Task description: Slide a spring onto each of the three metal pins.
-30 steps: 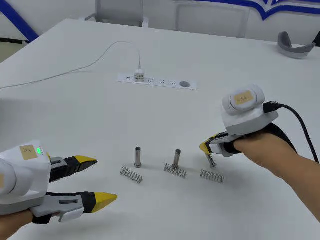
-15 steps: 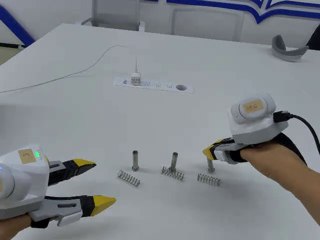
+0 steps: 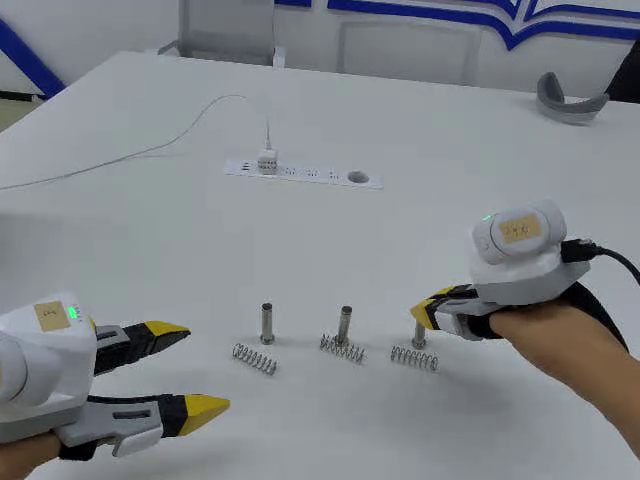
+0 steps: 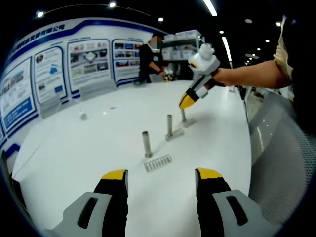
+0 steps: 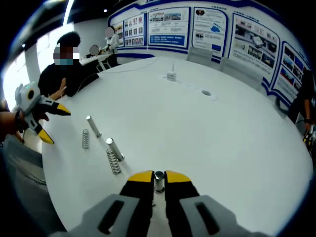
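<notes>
Three short metal pins stand in a row on the white table: left pin, middle pin, right pin. A spring lies in front of each: left spring, middle spring, right spring. My right gripper is shut on the right pin, which shows between its yellow tips. My left gripper is open, a short way left of the row. Its own view looks along the left pin and left spring.
A white power strip with a plug and cable lies farther back on the table. A grey curved object rests at the far right edge. Chairs stand behind the table. A seated person is beyond the table's left side.
The pin in my right gripper leaned a second ago and now stands upright on the table. The left gripper has kept its place; the head camera has shifted.
</notes>
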The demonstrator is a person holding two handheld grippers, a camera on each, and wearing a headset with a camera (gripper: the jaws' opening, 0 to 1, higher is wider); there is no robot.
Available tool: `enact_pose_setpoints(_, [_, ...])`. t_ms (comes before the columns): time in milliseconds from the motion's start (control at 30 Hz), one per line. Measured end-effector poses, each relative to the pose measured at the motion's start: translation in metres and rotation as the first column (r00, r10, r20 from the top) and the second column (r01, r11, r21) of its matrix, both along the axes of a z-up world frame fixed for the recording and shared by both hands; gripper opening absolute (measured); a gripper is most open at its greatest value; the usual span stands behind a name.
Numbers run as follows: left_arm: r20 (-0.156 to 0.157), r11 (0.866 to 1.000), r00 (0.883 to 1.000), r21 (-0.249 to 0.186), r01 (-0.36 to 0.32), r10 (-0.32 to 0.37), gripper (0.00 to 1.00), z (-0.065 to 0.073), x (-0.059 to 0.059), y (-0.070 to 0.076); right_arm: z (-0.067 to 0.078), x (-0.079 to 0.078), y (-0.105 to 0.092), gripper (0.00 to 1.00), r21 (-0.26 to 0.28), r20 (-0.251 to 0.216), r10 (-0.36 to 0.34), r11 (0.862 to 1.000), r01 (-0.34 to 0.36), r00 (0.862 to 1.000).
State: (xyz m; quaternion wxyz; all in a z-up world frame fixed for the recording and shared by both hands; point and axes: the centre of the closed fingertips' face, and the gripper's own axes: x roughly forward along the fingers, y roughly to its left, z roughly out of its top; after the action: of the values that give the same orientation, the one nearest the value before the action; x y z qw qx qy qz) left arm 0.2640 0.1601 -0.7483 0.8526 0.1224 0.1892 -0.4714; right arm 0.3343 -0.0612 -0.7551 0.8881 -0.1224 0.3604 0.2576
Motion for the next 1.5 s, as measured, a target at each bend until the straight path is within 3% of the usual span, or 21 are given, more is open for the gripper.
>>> enact_pose_setpoints(933, [0.002,1.0,1.0,0.001,0.007,-0.007,0.55,0.0,-0.002,-0.003,0.002,-0.005,-0.002,0.11,-0.006,0.036,0.013,1.0,-0.013,0.999])
enact_pose_setpoints(1500, [0.004,1.0,1.0,0.002,0.009,-0.009,0.55,0.001,-0.001,-0.004,0.02,-0.011,-0.006,0.13,0.003,0.087,0.032,0.999,-0.032,0.996])
